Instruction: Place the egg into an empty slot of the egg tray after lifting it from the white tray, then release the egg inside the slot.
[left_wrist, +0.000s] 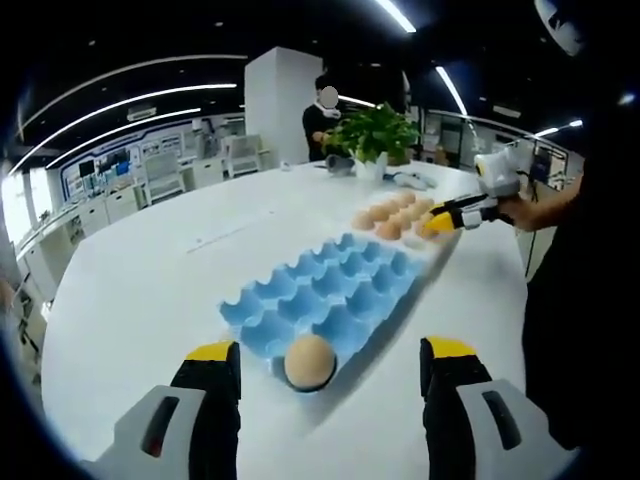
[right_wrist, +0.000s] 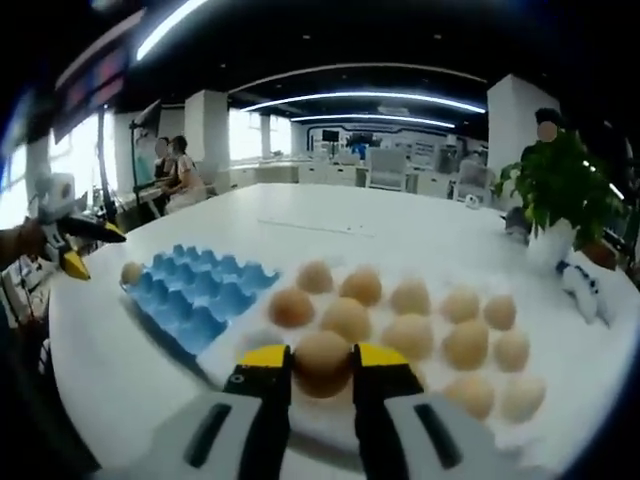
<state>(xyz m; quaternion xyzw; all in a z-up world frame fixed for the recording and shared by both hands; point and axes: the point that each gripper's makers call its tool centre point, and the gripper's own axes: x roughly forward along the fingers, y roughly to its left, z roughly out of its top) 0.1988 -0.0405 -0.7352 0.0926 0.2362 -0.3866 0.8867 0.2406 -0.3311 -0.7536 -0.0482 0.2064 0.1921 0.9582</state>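
The right tongs (right_wrist: 320, 372) are clamped on an egg (right_wrist: 322, 363) at the white tray (right_wrist: 300, 420); the left tongs (left_wrist: 330, 375) hang apart. Judged step: lifting. Next, carry it to an empty slot of the blue egg tray (right_wrist: 190, 295) on the counter (right_wrist: 400, 225).

Both grippers alike: black jaws w/ yellow tips, pale grey bodies w/ a dark slot each. Left gripper (left_wrist: 330, 365) jaws at 6 o'clock; right gripper (right_wrist: 320, 367) same. Person in dark clothing at 3 o'clock, left gripper view.
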